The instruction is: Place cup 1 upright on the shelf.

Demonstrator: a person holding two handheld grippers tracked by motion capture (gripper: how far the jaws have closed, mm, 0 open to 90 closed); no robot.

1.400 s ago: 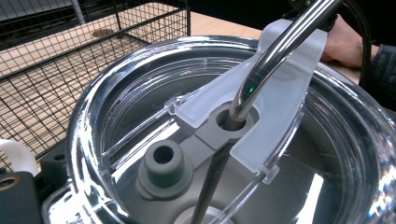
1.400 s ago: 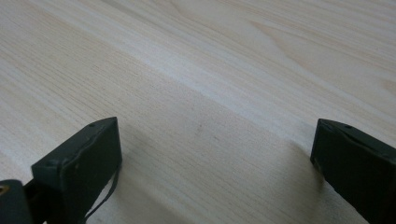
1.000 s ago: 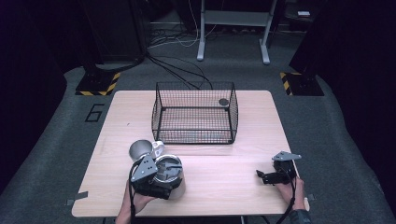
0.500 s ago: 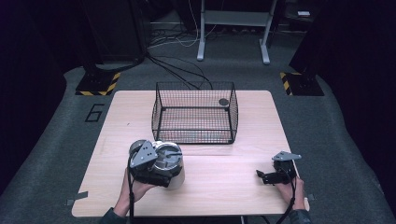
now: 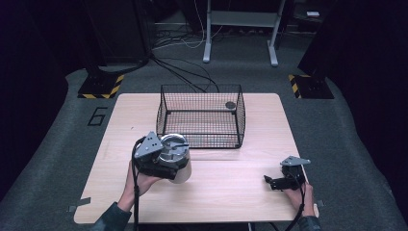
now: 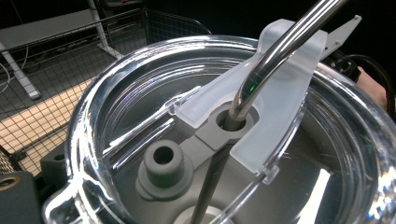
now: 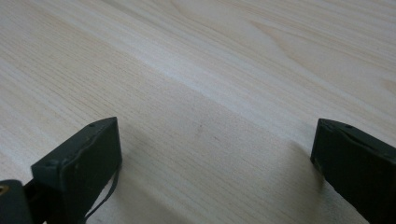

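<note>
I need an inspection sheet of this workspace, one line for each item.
Surface: pale wooden table, bare in front of the right claw.
Job's things: tumbler with clear lid and metal straw, at the left claw, near the wire basket.
Clutter: a small dark round object at the basket's far right corner.
Grippers: left claw against the tumbler, whether it is shut cannot be told; right claw open, low over the table.
Cables: one trails from each claw; more lie on the floor behind.
Surroundings: grey floor, hazard-striped bases, metal stand.
</note>
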